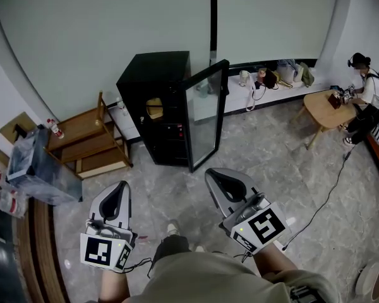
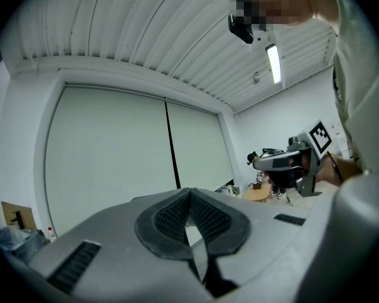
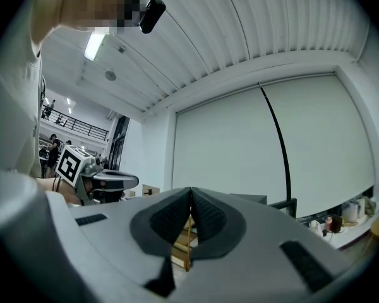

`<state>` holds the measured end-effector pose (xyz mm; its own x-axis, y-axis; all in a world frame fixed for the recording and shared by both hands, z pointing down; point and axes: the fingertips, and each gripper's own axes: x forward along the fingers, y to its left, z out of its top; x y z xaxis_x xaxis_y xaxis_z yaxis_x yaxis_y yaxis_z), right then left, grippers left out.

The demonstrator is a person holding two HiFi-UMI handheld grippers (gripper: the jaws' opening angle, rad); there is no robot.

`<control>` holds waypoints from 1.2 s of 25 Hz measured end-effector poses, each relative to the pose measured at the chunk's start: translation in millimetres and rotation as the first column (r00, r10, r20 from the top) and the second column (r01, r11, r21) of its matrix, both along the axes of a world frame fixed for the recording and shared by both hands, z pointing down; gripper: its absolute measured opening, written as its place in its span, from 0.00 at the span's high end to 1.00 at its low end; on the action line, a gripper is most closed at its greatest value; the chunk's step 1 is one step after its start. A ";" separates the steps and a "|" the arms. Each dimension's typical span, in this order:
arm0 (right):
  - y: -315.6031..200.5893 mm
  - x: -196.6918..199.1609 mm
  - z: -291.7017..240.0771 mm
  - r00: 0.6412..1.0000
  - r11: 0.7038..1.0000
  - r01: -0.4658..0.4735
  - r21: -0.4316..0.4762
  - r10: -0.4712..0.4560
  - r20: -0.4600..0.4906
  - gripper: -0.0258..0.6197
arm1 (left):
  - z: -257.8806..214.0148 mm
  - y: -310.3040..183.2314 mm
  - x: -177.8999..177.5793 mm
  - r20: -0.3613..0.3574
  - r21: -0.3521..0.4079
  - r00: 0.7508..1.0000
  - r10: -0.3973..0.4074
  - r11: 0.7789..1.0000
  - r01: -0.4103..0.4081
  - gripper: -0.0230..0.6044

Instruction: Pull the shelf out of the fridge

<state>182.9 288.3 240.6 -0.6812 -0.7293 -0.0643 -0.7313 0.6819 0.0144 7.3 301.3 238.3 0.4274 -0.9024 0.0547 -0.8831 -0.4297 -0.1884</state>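
A small black fridge (image 1: 156, 103) stands against the far wall with its glass door (image 1: 205, 118) swung open to the right. Something pale sits inside it at shelf height (image 1: 154, 108); the shelf itself is too small to make out. My left gripper (image 1: 117, 196) and right gripper (image 1: 222, 180) are held low in front of me, well short of the fridge, both shut with nothing between the jaws. In the left gripper view the gripper (image 2: 189, 194) points up at the wall, and the right gripper (image 3: 191, 193) does the same in its own view.
A wooden rack (image 1: 88, 142) and a grey plastic-covered crate (image 1: 35, 166) stand left of the fridge. At the far right a person sits by a small round wooden table (image 1: 322, 109). A black cable (image 1: 325, 197) runs across the grey floor. Clutter lines the window ledge (image 1: 275, 77).
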 end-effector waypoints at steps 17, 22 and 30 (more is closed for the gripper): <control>-62.3 -10.1 8.7 0.999 1.000 -0.028 -0.010 0.028 -0.022 0.96 | 10.7 -69.0 -10.8 -0.003 -0.018 1.000 0.017 1.000 -0.017 0.95; -93.7 -19.0 16.1 0.999 0.999 -0.038 -0.018 0.038 -0.031 0.96 | 18.0 -101.8 -19.6 -0.011 -0.022 1.000 0.025 0.999 -0.025 0.95; -150.4 -38.3 23.0 0.997 0.998 -0.062 -0.027 0.061 -0.041 0.96 | 26.6 -160.5 -32.7 -0.055 -0.022 0.996 0.069 0.997 -0.071 0.95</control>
